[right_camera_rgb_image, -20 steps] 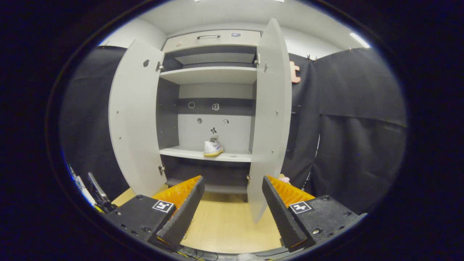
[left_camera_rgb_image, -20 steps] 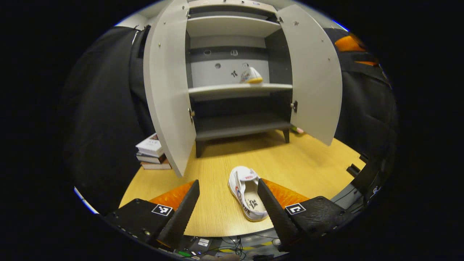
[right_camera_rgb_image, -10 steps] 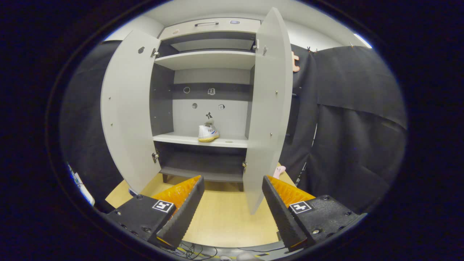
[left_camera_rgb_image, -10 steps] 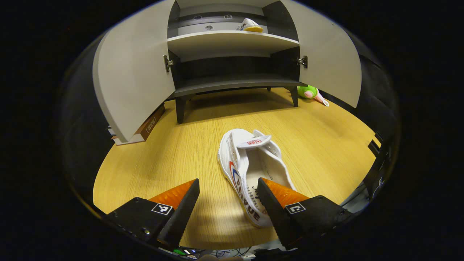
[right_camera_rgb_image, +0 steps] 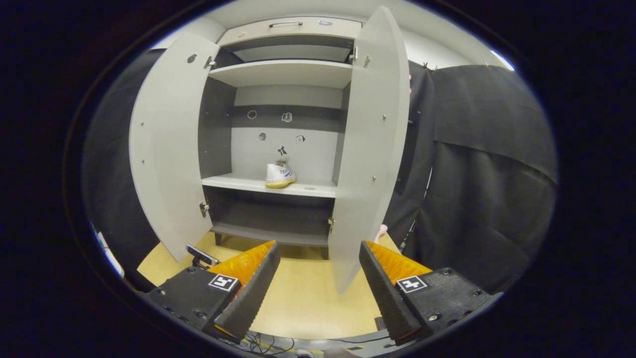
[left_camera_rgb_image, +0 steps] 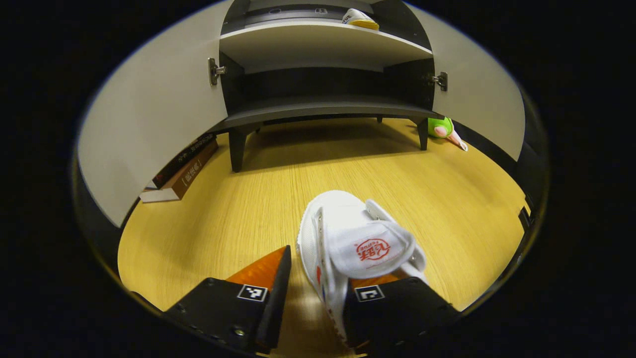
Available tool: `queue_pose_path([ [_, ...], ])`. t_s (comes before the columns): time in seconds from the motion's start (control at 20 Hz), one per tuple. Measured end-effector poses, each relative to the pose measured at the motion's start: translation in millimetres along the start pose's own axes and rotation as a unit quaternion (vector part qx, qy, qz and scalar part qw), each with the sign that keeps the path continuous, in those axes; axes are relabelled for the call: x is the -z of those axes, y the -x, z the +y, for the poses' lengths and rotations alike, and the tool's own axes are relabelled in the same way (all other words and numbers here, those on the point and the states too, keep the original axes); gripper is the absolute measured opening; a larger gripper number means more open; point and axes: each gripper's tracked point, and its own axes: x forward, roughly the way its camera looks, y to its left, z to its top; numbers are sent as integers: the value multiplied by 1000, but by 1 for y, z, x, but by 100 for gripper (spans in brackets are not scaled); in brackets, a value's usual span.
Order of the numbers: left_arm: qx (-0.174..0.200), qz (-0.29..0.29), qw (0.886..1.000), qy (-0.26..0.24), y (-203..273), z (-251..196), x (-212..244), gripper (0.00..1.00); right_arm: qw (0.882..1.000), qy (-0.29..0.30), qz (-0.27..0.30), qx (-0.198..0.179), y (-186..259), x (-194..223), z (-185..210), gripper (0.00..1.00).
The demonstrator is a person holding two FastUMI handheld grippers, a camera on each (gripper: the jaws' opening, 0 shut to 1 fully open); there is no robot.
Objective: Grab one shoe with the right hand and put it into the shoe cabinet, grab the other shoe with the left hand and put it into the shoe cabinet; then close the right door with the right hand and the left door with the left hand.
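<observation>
The left gripper (left_camera_rgb_image: pixel 312 298), jaws part-open, straddles the side wall of the white canvas shoe (left_camera_rgb_image: pixel 355 253) on the wooden table (left_camera_rgb_image: pixel 208 219); that soft wall could fold and slip free when lifted. The right gripper (right_camera_rgb_image: pixel 318 283) hangs open and empty.

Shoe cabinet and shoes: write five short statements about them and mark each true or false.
1. Both cabinet doors stand open. True.
2. A shoe on the shelf is already inside. True.
3. The white shoe on the table lies beside the books. False: it lies apart from them, at the left hand-held gripper.
4. The right hand-held gripper holds a shoe. False: it is open and empty.
5. The green toy lies inside the cabinet. False: it lies on the table by a cabinet leg.
</observation>
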Motion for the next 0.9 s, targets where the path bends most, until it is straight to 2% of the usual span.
queue_pose_path([
  [0.05, -14, -2, 1000, -10, 0, 5, -2, 39, 1000, -1, 1, -1, -2, 0, -1, 100],
  [0.2, -18, 12, 1000, -13, -1, 9, -1, 16, 1000, -4, -2, -2, -4, -1, -4, 100],
  [0.3, -24, 18, 999, -10, 7, 13, -3, 12, 1000, -7, -5, -8, -4, -4, -3, 100],
  [0.55, -36, -23, 999, 7, 52, 22, -50, 12, 999, -14, -27, -30, -1, -17, 3, 100],
  [0.9, -58, -88, 994, 30, 120, 33, -151, 12, 995, -14, -69, -72, 7, -41, 18, 100],
])
